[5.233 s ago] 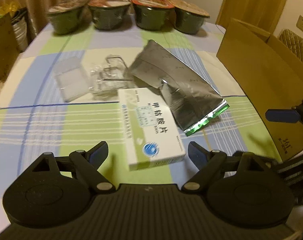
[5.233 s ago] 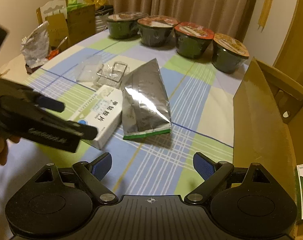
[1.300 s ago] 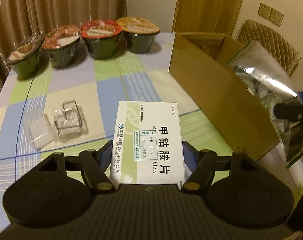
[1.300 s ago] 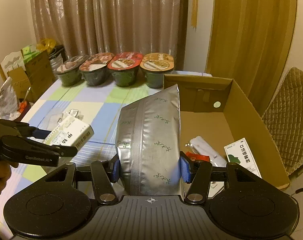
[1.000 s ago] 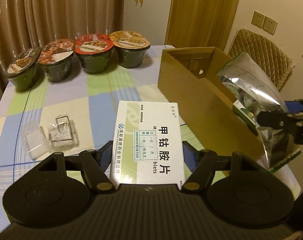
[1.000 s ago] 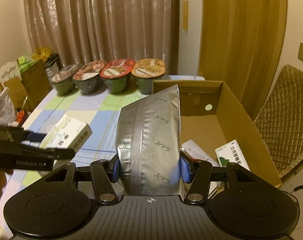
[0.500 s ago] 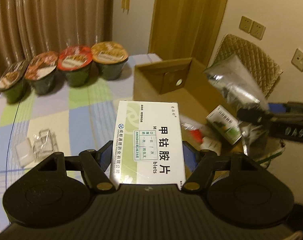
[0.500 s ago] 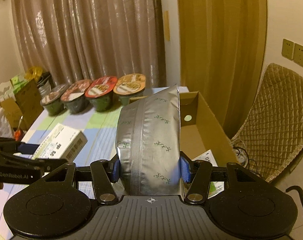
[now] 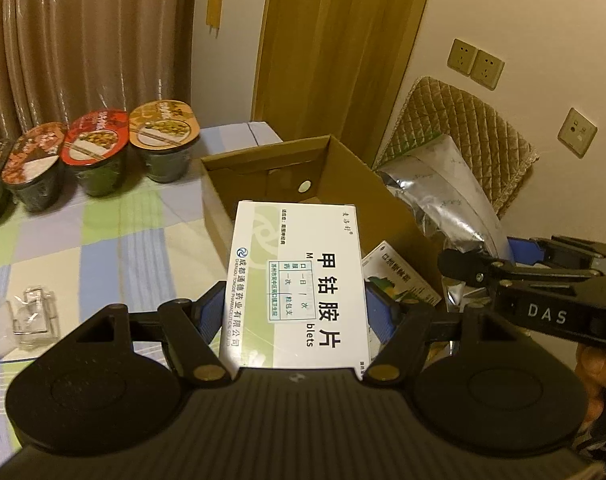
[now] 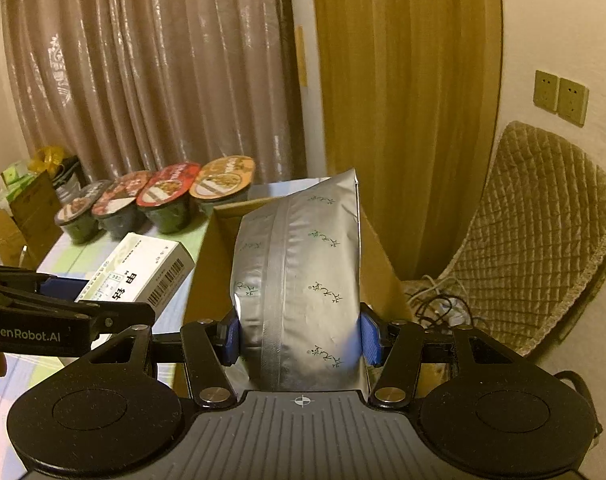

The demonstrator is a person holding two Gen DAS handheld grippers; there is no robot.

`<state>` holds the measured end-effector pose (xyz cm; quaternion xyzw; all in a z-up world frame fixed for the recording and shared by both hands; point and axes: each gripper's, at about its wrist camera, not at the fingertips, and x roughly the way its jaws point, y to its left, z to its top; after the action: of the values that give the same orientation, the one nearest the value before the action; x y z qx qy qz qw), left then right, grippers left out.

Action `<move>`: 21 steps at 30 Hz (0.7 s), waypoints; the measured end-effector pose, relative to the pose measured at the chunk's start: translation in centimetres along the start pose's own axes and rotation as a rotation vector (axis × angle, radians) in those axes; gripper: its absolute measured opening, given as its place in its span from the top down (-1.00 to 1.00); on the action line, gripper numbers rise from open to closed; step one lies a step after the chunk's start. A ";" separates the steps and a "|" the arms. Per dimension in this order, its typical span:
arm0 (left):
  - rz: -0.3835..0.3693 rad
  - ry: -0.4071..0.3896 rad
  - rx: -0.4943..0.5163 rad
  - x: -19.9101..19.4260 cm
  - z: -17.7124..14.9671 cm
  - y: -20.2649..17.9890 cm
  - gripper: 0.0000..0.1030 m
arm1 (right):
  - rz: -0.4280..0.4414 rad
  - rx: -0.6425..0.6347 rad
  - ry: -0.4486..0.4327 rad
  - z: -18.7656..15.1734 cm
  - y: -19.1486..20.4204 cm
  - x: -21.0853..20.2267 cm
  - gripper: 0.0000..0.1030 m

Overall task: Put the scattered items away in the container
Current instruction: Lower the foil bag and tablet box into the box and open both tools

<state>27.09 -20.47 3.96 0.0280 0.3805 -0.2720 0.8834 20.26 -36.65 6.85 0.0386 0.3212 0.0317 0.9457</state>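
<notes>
My left gripper [image 9: 297,312] is shut on a white and green medicine box [image 9: 299,280], held in the air over the near end of the open cardboard box [image 9: 263,160]. My right gripper [image 10: 301,336] is shut on a silver foil pouch [image 10: 303,272], held upright above the cardboard box [image 10: 219,236]. In the left wrist view the same pouch [image 9: 451,192] and the right gripper [image 9: 499,256] hang over the box's right wall. In the right wrist view the medicine box [image 10: 143,272] shows at the left. Another small carton [image 9: 399,276] lies inside the cardboard box.
Several instant noodle bowls [image 9: 95,152] stand in a row at the back of the checked tablecloth [image 9: 103,240]. Clear plastic packaging [image 9: 31,316] lies at the table's left. A quilted chair [image 10: 543,232] stands right of the box, cables at its foot. Curtains hang behind.
Both grippers took hold of their items on the table, lifted them and carried them right. Over the last second they rose and moved further over the cardboard box.
</notes>
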 end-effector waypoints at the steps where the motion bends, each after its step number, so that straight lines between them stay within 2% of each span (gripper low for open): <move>1: -0.003 0.001 -0.006 0.4 0.1 -0.1 -0.30 | -0.003 -0.001 0.002 0.1 -0.2 0.2 -0.13; 12: -0.071 -0.016 -0.074 4.1 1.8 -1.4 -0.30 | -0.034 -0.005 0.016 0.4 -1.9 2.4 -0.13; 13: -0.078 -0.019 -0.090 4.3 1.9 -1.3 -0.33 | -0.036 -0.005 0.018 0.4 -1.9 2.5 -0.13; 14: -0.080 -0.022 -0.100 4.5 2.1 -1.3 -0.44 | -0.038 -0.006 0.020 0.3 -2.0 2.6 -0.13; 21: -0.051 -0.024 -0.107 4.3 1.4 0.2 -0.44 | -0.039 -0.013 0.038 -0.1 -2.0 3.4 -0.13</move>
<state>30.51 -22.62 1.97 -0.0324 0.3843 -0.2740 0.8810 22.97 -38.36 4.53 0.0257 0.3399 0.0158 0.9400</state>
